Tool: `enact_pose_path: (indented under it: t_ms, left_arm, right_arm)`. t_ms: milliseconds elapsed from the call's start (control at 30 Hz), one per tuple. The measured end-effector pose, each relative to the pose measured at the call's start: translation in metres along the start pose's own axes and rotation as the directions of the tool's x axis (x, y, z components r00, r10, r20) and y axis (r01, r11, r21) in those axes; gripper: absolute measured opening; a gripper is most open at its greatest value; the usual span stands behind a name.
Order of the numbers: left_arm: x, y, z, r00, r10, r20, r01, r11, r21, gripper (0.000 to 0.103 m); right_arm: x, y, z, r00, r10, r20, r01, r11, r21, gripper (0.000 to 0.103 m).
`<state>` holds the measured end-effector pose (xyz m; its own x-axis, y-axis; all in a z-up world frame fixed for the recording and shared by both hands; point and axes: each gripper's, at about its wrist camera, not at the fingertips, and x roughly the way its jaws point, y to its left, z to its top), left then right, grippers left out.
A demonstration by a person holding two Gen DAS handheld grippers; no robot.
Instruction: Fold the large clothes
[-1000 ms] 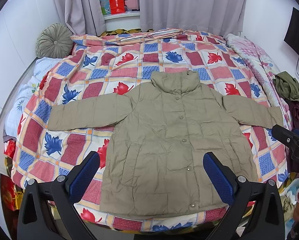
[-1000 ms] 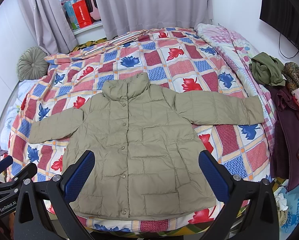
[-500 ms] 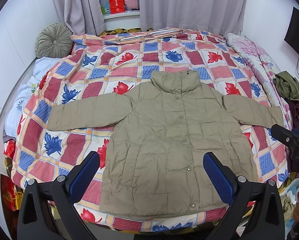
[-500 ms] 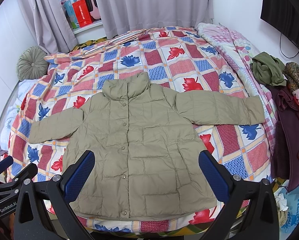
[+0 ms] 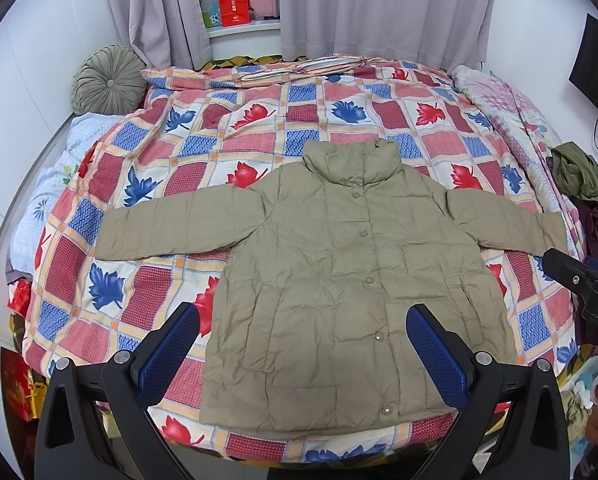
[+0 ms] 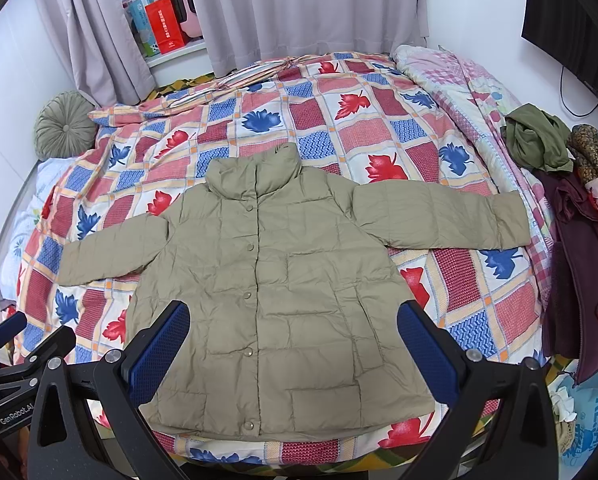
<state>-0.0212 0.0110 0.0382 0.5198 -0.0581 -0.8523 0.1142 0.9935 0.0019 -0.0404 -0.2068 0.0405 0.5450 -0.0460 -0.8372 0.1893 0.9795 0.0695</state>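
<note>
While the jacket point(image 5: 339, 280) lies flat, buttoned, sleeves spread on the bed point(image 5: 259, 128), both grippers' fingers point(image 5: 167, 352) point(image 6: 427, 352) stand apart, empty. Risk: slick padded fabric slips w/ shallow pinch; fold skews.

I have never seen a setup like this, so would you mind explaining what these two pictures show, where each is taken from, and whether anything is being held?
There is no robot here: a person holds a two-finger gripper in each hand, and each carries a wide-angle camera looking forward along its fingers. One picture comes from the left gripper, the other from the right gripper; the blue-padded prongs at the bottom are the fingers. Each view also catches part of the other gripper at its edge. Both grippers are open and hold nothing, hovering near the foot of the bed.

On the patchwork quilt lies an olive puffer jacket, flat, buttoned, sleeves spread out to both sides, not yet folded. A round green cushion sits at the far left, and a heap of other clothes lies on the right.
</note>
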Motion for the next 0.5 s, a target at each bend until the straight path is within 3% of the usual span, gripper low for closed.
enact_pose_path:
  t_ms: [500]
  left_arm:
    - [-0.0002, 0.0003, 0.0026, 1.000, -0.001, -0.002, 0.001, 1.000, -0.001, 0.103]
  right_arm:
    - [0.0000, -0.0001, 0.0003, 1.000, 0.001, 0.000, -0.001, 1.000, -0.001, 0.103]
